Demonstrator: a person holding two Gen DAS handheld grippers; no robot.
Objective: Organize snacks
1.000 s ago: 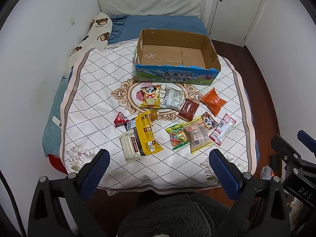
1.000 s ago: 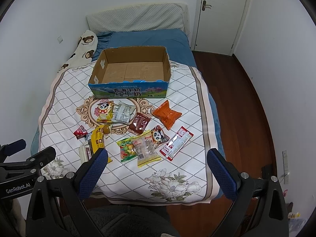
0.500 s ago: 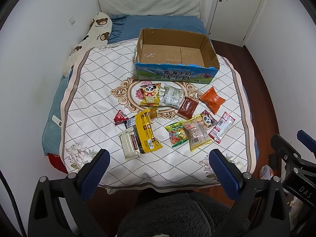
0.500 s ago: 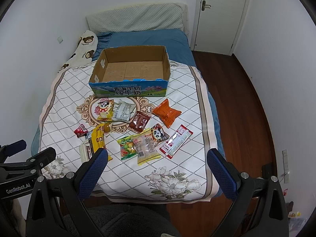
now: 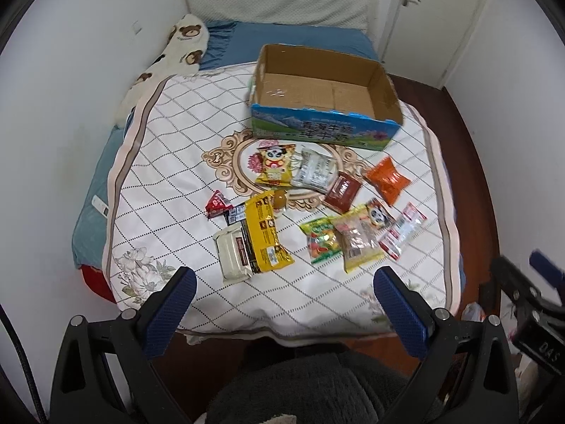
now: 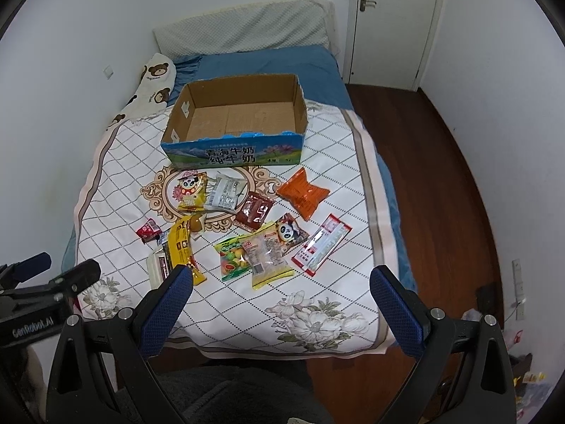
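Note:
Several snack packets lie scattered on a quilted bedspread (image 5: 169,183) (image 6: 335,289): a yellow panda bag (image 5: 274,168) (image 6: 190,190), an orange packet (image 5: 387,178) (image 6: 303,192), a long yellow bar (image 5: 265,236) (image 6: 182,249) and a red-white stick pack (image 5: 402,235) (image 6: 322,243). Behind them stands an empty cardboard box (image 5: 325,95) (image 6: 240,116) with a blue printed front. My left gripper (image 5: 284,291) and right gripper (image 6: 280,289) both hang open above the near edge of the bed, short of the snacks, holding nothing.
A pillow (image 6: 243,28) and a bear-print cushion (image 5: 176,47) lie at the head of the bed. White walls close in on the left. Wooden floor (image 6: 441,194) and a white door (image 6: 392,21) are to the right. A dark fuzzy sleeve (image 5: 310,385) fills the bottom.
Both grippers have drifted slightly forward and up, so the bed and snacks sit a little lower and closer in view. Nothing on the bed has moved.

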